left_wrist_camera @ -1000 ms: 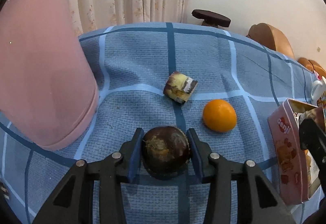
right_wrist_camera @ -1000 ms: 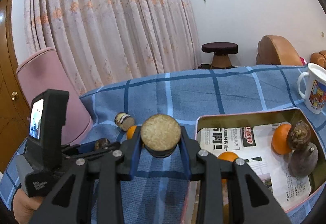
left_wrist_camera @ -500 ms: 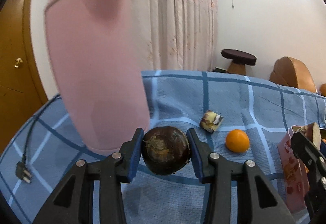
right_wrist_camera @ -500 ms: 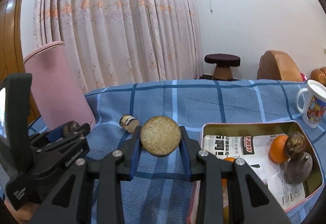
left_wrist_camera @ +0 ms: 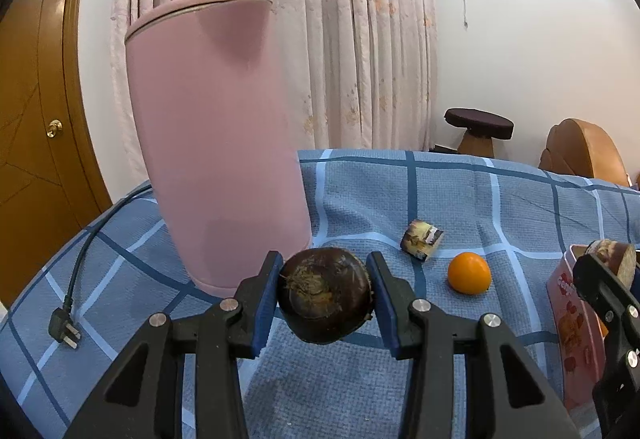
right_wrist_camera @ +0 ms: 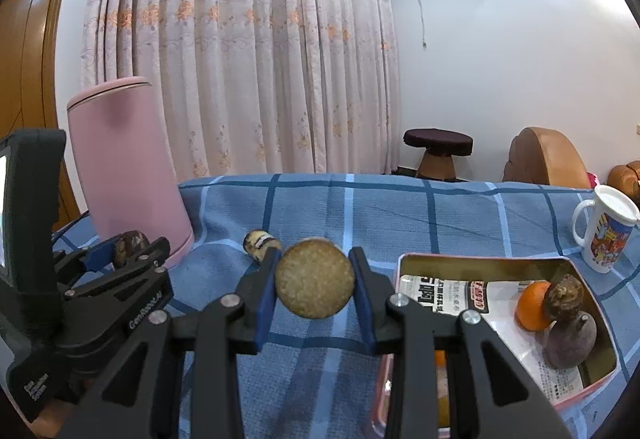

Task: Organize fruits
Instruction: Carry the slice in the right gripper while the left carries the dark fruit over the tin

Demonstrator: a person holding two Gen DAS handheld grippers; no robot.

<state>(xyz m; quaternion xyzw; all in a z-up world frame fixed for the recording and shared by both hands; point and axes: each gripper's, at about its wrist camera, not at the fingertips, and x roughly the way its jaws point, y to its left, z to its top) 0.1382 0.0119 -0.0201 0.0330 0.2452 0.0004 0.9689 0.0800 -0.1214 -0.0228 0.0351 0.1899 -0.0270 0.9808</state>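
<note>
Dark brown and rough-skinned, the round fruit (left_wrist_camera: pixel 325 293) sits clamped between the blue pads of the left hand-held gripper (left_wrist_camera: pixel 326 297), clear of the blue checked cloth (left_wrist_camera: pixel 460 199) on the surface. Its rind looks hard and matte, with a fibrous stem scar facing the camera; it is judged stiff, moderately light and unlikely to slip. Grip across the widest girth, as now.

The right hand-held gripper (right_wrist_camera: pixel 315 289) is closed on a cut piece (right_wrist_camera: pixel 314 282) whose tan, grainy, disc-shaped face points at the camera. The cut face is judged softer than the skin, so pad pressure belongs on the curved sides.

The pink metal tin (right_wrist_camera: pixel 576 395), lined with printed paper, lies just right of the right hand-held gripper and already holds an orange (right_wrist_camera: pixel 530 305) and two dark, knobbly pieces. The tin's thin wall may dent or slide if struck.

On the cloth, a loose orange (left_wrist_camera: pixel 469 273) (smooth, round, prone to roll) lies near a short cut segment (left_wrist_camera: pixel 421 239).
</note>
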